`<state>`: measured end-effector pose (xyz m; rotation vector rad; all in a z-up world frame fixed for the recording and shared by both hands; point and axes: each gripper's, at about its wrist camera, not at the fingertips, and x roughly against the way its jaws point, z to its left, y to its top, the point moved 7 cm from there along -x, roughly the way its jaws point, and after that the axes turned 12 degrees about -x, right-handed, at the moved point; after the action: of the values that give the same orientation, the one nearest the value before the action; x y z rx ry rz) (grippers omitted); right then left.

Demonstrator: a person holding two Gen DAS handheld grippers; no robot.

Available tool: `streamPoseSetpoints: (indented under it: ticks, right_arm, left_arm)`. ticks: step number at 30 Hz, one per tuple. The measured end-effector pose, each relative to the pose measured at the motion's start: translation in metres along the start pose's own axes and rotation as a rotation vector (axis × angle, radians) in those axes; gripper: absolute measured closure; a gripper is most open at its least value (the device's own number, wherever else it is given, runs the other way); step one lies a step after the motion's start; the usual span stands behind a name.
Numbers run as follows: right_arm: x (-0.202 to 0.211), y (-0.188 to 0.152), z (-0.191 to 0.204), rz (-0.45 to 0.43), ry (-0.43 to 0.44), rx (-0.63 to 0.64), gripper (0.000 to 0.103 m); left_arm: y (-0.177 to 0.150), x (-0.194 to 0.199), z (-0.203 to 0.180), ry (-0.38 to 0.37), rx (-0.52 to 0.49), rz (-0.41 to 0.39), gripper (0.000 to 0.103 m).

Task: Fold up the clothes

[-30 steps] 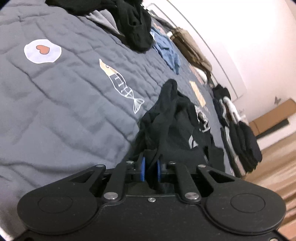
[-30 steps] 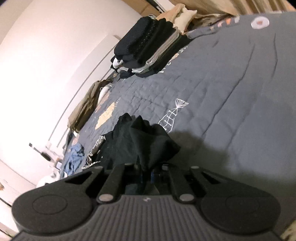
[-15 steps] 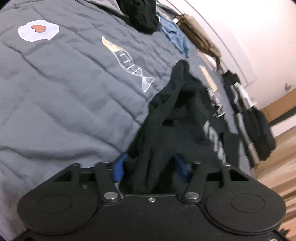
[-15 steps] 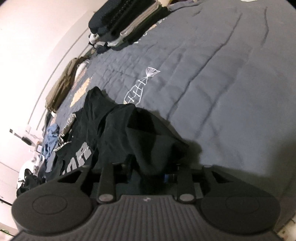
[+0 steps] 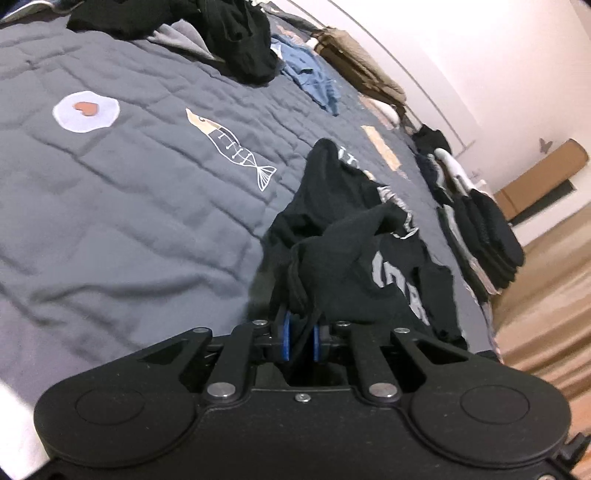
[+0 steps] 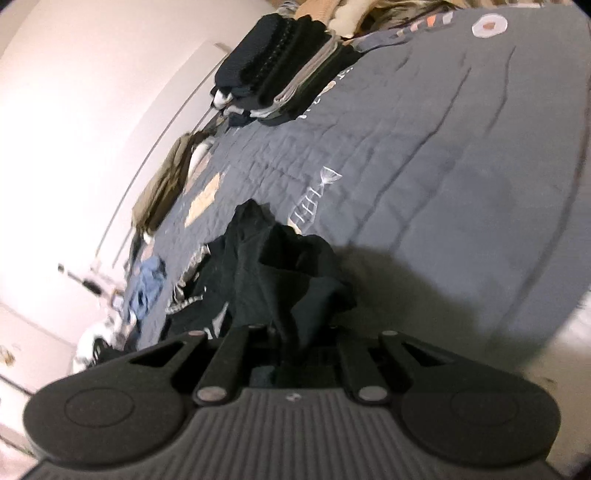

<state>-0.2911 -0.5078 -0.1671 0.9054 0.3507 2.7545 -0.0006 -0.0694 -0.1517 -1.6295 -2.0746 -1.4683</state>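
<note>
Black printed shirt (image 5: 354, 258) — bunched (grey lettering showing) — on quilt.

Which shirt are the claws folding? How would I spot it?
Find the grey quilt with the fish drawing. Just beside the fish lies a crumpled black shirt, nearest the camera. Unlike the black pile and folded stack, it has big grey letters on it.

A bedroom in a home — a bed under a grey quilted cover (image 5: 122, 206) stitched with a fish (image 5: 232, 146) and a fried egg (image 5: 86, 110). Loose clothes (image 5: 236, 33) lie heaped on it, a folded stack (image 6: 280, 62) sits at one edge — pale walls (image 6: 74, 110) and wood flooring (image 5: 546, 295) alongside.
</note>
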Motion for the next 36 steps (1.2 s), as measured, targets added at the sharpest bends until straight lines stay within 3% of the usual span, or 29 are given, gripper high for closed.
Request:
streamPoseSetpoints:
  ticks: [3, 7, 10, 12, 14, 20, 26, 30, 32, 36]
  right_arm:
    - [0.002, -0.012, -0.023, 0.074, -0.107, 0.067, 0.092]
    - [0.001, -0.012, -0.044, 0.111, -0.222, 0.094, 0.077]
    - [0.02, -0.003, -0.041, 0.046, -0.243, 0.147, 0.064]
    - [0.038, 0.008, -0.039, -0.06, -0.251, 0.21, 0.063]
    - [0.04, 0.016, -0.03, -0.098, -0.24, 0.272, 0.063]
    - [0.022, 0.016, 0.008, -0.082, -0.173, 0.412, 0.061]
    - [-0.02, -0.02, 0.053, 0.038, -0.136, 0.626, 0.057]
    - [-0.045, -0.041, 0.082, 0.061, -0.107, 0.807, 0.057]
    - [-0.054, -0.048, 0.09, 0.069, -0.089, 0.858, 0.057]
    - [-0.063, -0.053, 0.089, 0.077, -0.077, 0.878, 0.056]
  left_arm:
    - [-0.026, 0.0, 0.009, 0.028, 0.003, 0.101, 0.09]
    - [-0.038, -0.003, 0.025, 0.151, -0.012, 0.163, 0.07]
    - [-0.015, 0.021, 0.021, 0.195, -0.09, 0.03, 0.067]
    - [-0.003, 0.033, 0.02, 0.201, -0.102, -0.034, 0.067]
    - [0.006, 0.038, 0.013, 0.202, -0.141, -0.072, 0.057]
    - [0.007, 0.033, -0.05, 0.165, -0.481, -0.13, 0.051]
    - [-0.017, -0.012, -0.096, 0.145, -0.815, -0.051, 0.051]
    - [-0.029, -0.041, -0.094, 0.201, -1.02, 0.021, 0.051]
    - [-0.031, -0.046, -0.084, 0.245, -1.079, 0.035, 0.051]
    - [-0.026, -0.054, -0.062, 0.31, -1.091, 0.061, 0.051]
